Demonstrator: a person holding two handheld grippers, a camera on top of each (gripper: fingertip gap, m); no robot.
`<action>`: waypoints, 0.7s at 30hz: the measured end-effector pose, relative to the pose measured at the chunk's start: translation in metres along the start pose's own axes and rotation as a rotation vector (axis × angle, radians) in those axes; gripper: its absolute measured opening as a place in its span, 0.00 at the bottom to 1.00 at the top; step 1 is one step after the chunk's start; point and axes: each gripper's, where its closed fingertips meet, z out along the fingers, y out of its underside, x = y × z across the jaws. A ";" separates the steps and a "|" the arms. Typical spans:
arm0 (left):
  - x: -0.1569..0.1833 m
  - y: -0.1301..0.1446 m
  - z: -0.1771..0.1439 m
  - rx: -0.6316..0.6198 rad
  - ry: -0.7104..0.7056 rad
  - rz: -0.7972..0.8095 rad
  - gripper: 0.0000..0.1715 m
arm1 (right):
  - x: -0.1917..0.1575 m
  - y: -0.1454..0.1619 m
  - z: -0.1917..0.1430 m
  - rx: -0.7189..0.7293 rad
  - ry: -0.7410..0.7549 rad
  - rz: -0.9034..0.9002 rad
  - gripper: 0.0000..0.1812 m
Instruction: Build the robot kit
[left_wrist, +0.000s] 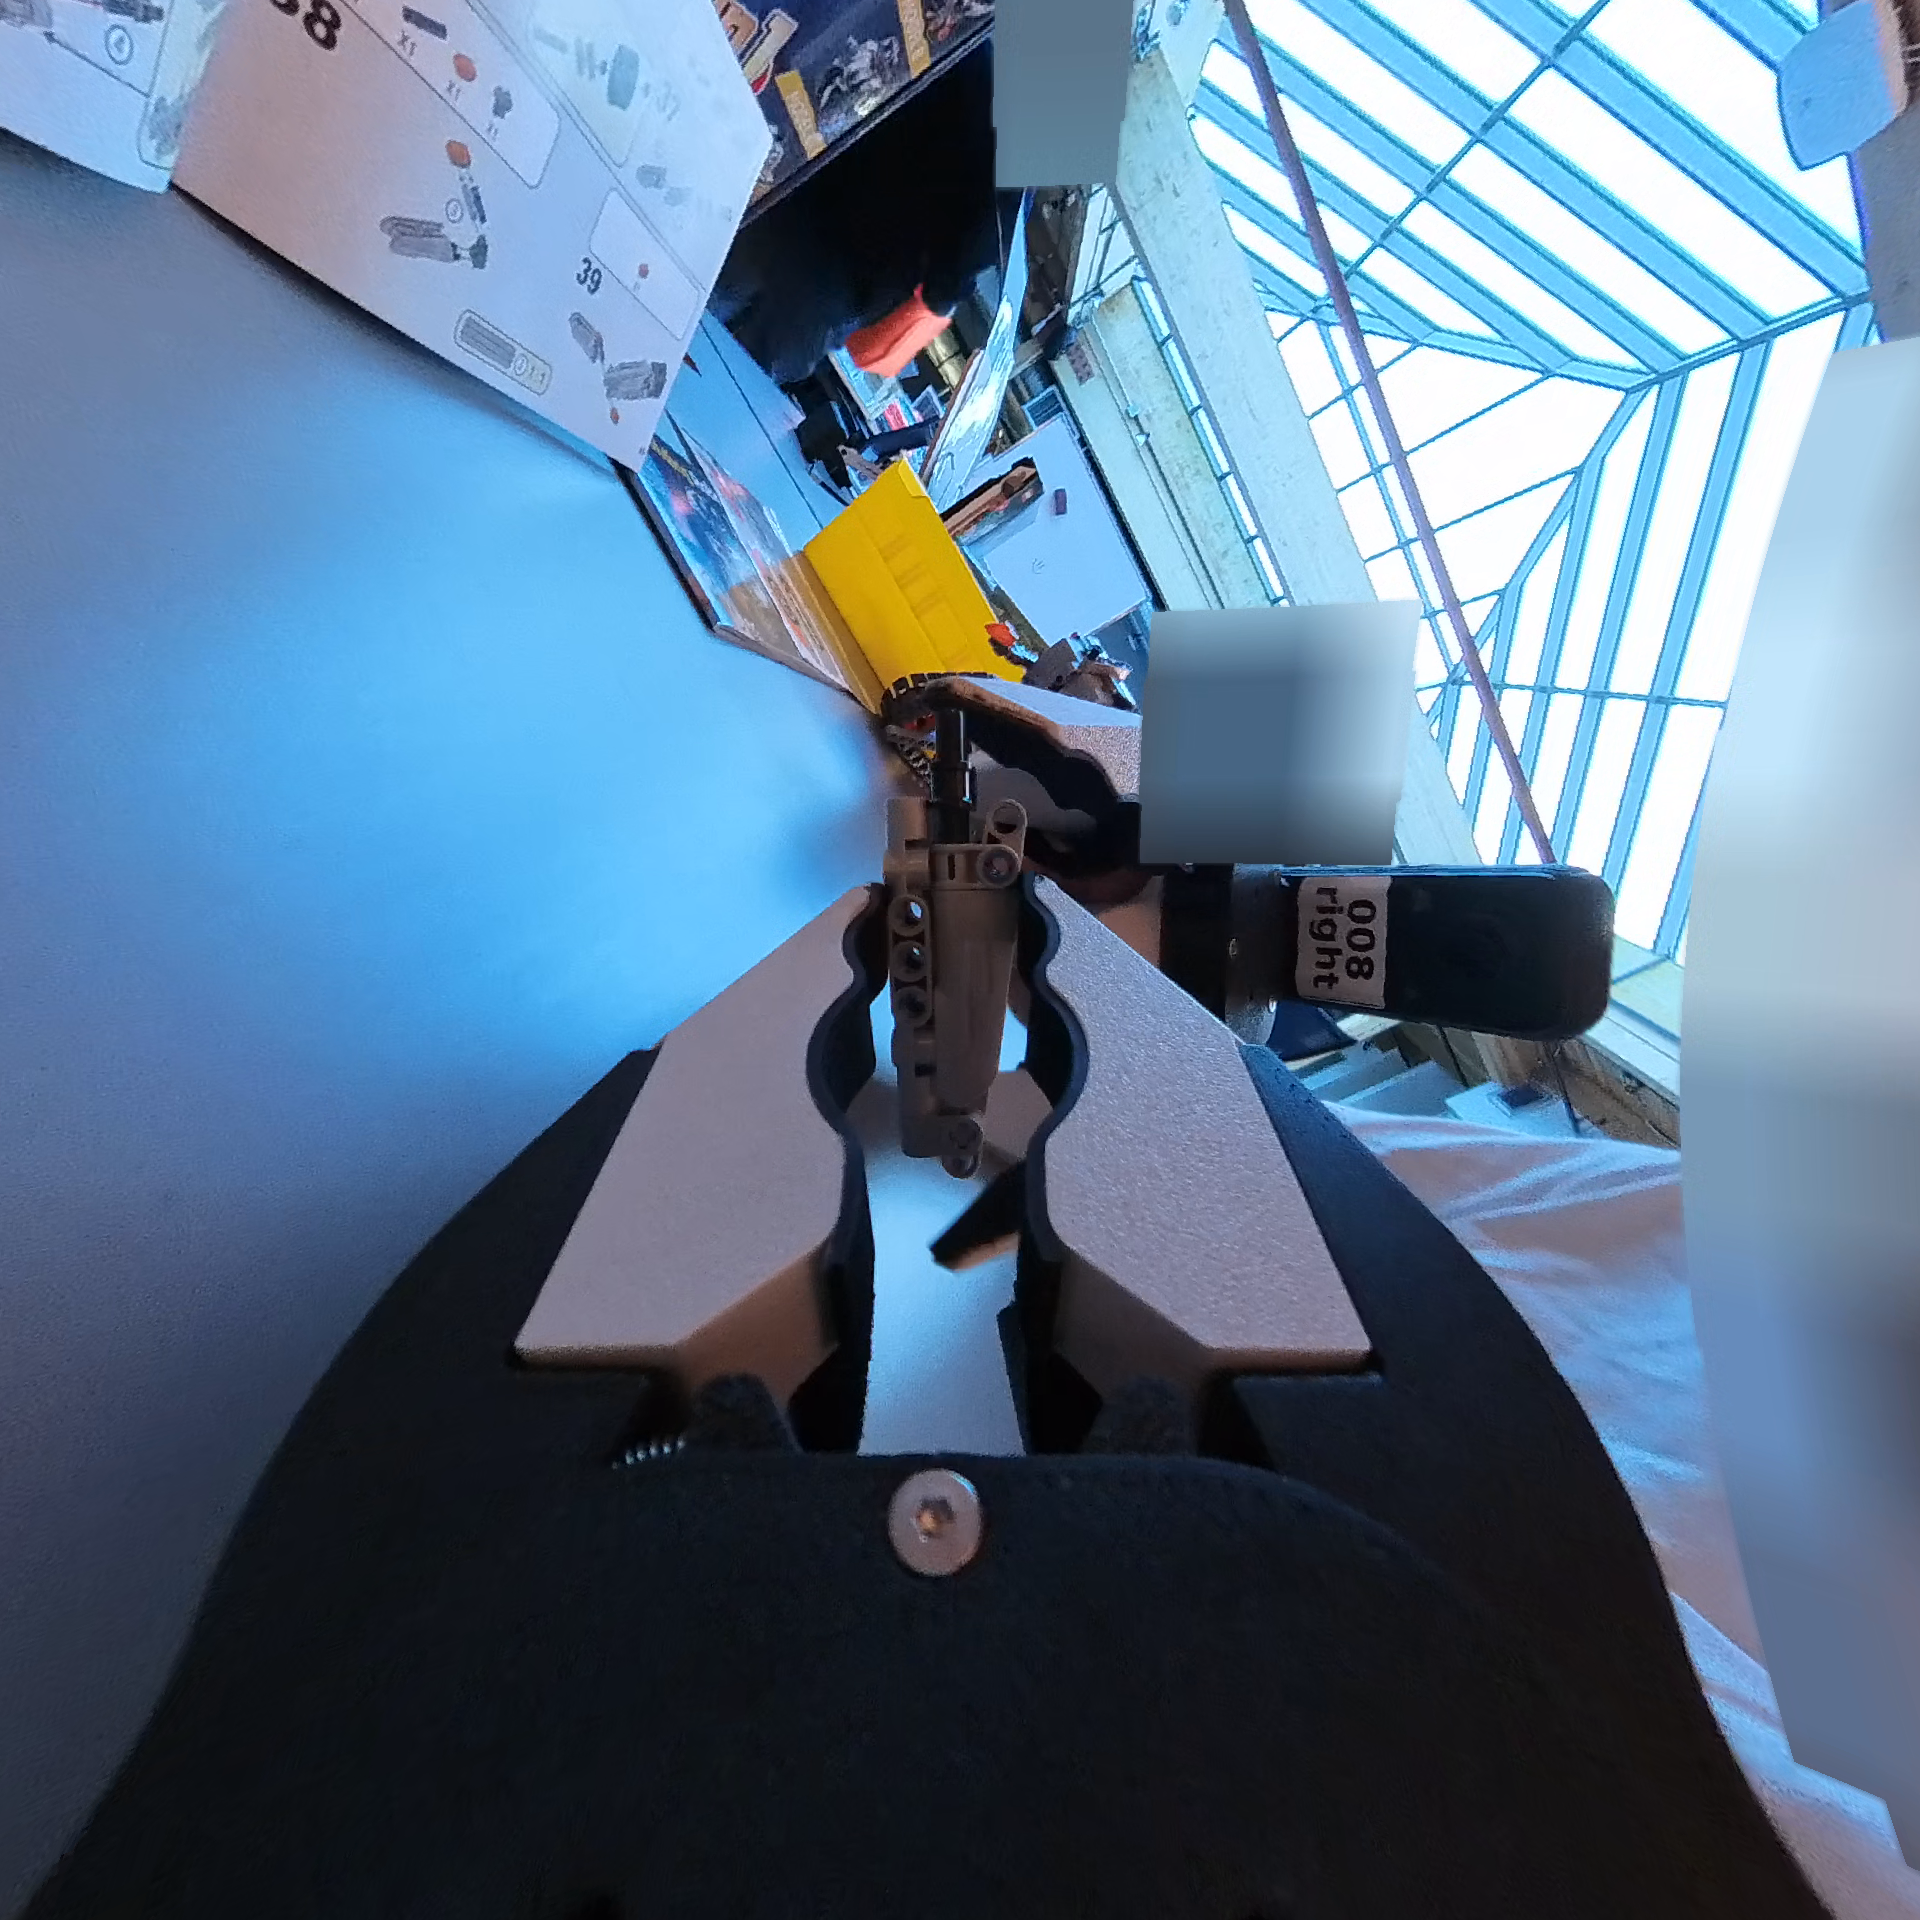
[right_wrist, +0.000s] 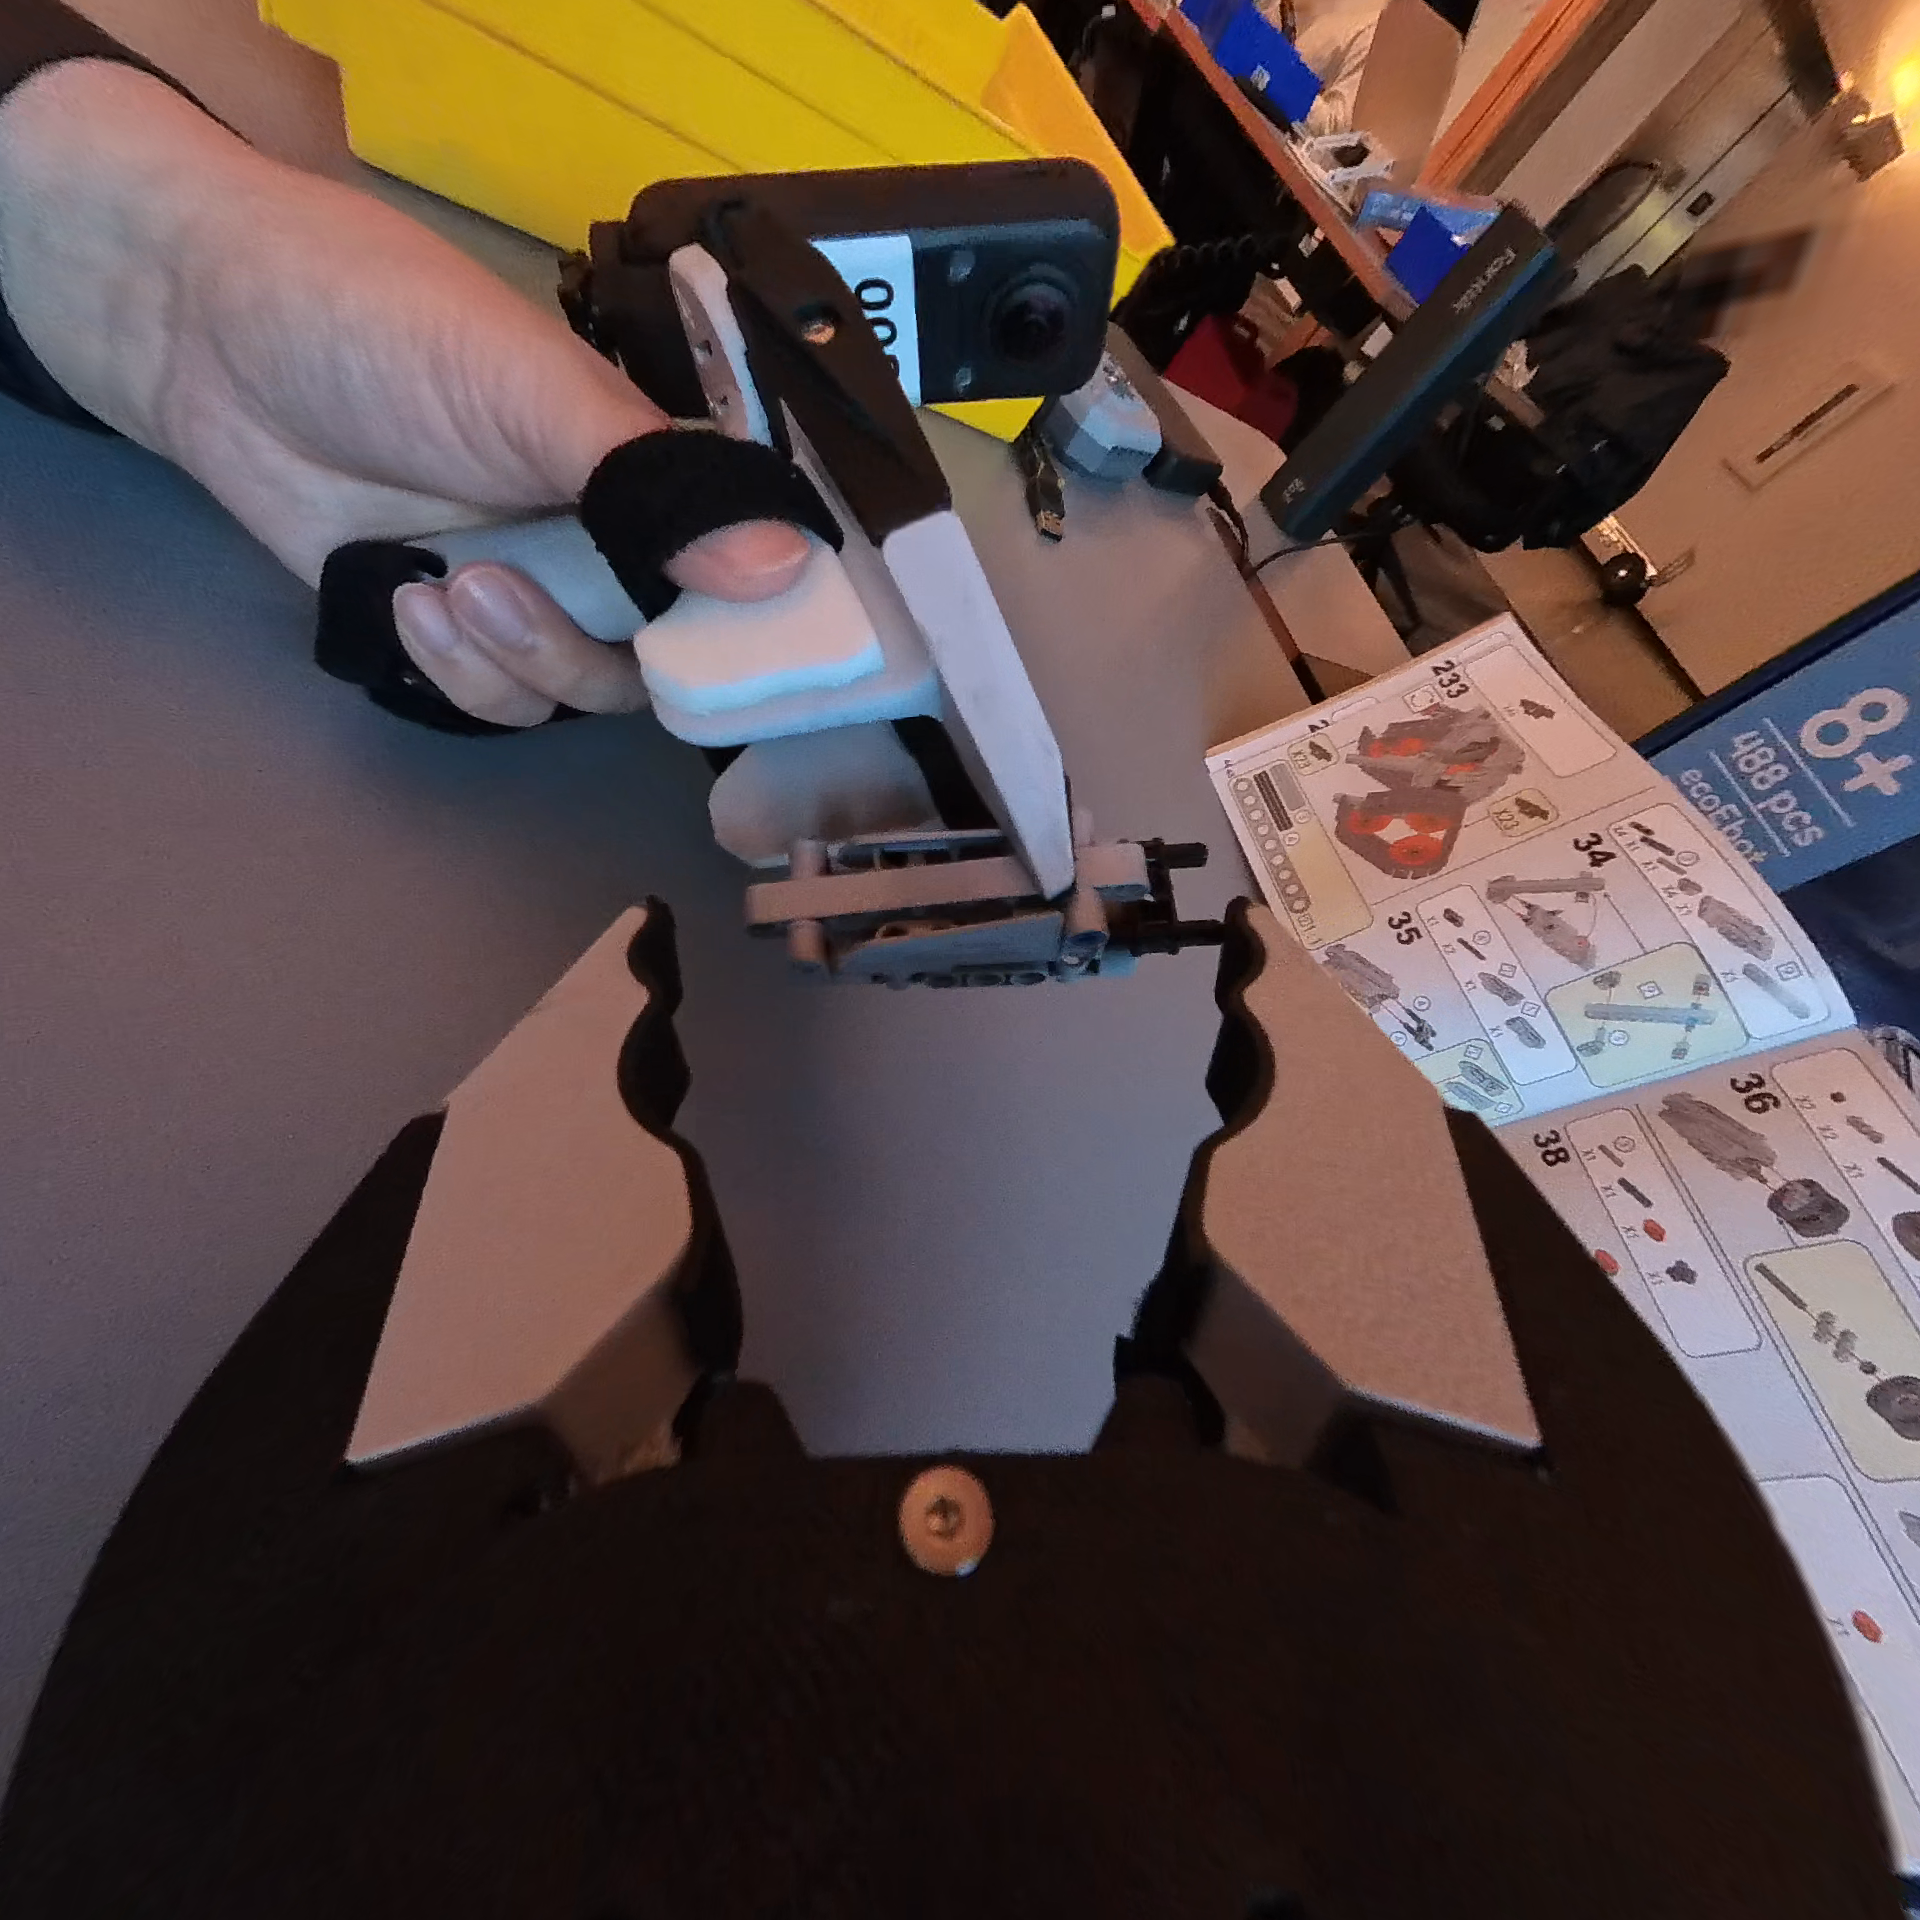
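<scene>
The left gripper (left_wrist: 951, 925) is closed on a grey brick assembly (left_wrist: 951, 997) and holds it above the grey table (left_wrist: 312, 831). The right gripper (right_wrist: 951, 935) stands wide open and holds nothing; one fingertip is just beside the assembly's black pin (right_wrist: 1179, 925). An instruction booklet (right_wrist: 1621, 1039) lies on the table near a yellow bin (left_wrist: 904, 592).

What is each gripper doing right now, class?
Left gripper: shut on the grey brick assembly.
Right gripper: open, holding nothing, its fingertip at the assembly's black pin.
</scene>
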 end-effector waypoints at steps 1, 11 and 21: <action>-0.001 0.001 0.000 -0.008 -0.006 -0.005 0.13 | 0.001 0.001 0.000 -0.013 0.009 -0.003 0.54; -0.004 0.010 -0.001 -0.062 -0.028 -0.031 0.13 | -0.003 0.010 0.006 -0.051 -0.039 0.052 0.53; -0.001 0.010 -0.001 -0.065 -0.018 0.018 0.13 | -0.001 0.006 0.005 0.012 -0.013 -0.031 0.53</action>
